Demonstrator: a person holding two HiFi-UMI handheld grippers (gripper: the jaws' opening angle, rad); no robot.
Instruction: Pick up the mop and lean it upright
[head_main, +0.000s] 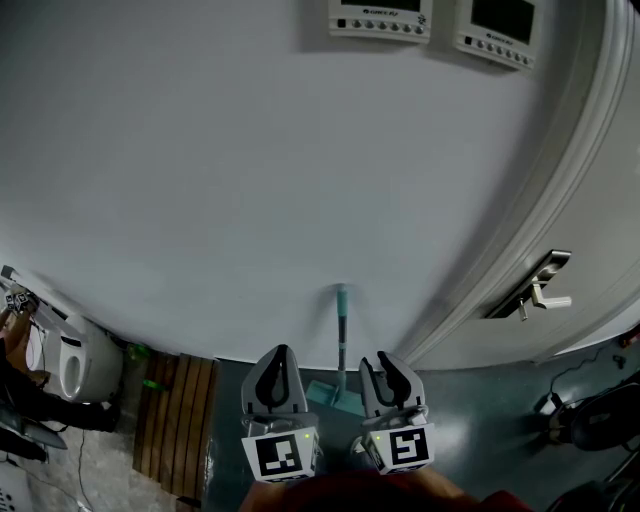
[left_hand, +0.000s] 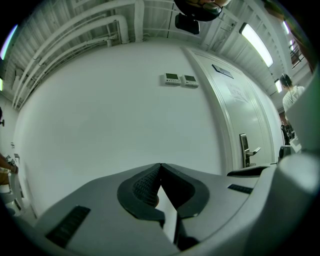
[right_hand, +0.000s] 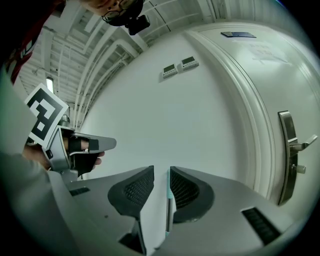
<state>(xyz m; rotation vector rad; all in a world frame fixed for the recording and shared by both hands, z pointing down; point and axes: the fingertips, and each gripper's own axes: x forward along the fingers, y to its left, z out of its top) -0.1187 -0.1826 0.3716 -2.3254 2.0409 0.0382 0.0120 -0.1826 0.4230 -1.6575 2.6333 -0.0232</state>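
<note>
The mop stands upright against the white wall, its grey handle (head_main: 341, 335) ending in a teal tip and its teal head (head_main: 335, 397) resting on the floor. It sits between my two grippers in the head view. My left gripper (head_main: 280, 352) is to the mop's left, with its jaws (left_hand: 160, 166) shut and nothing in them. My right gripper (head_main: 386, 358) is just to the mop's right. In the right gripper view its jaws (right_hand: 161, 169) stand apart and the mop handle (right_hand: 169, 215) shows through the gap close to the right pad, with no pad pressing on it.
A white door with a metal lever handle (head_main: 540, 290) fills the right side. Two control panels (head_main: 380, 18) hang high on the wall. A wooden slatted board (head_main: 180, 420) and a white appliance (head_main: 70, 365) lie at the left. Cables (head_main: 570, 400) trail on the floor at the right.
</note>
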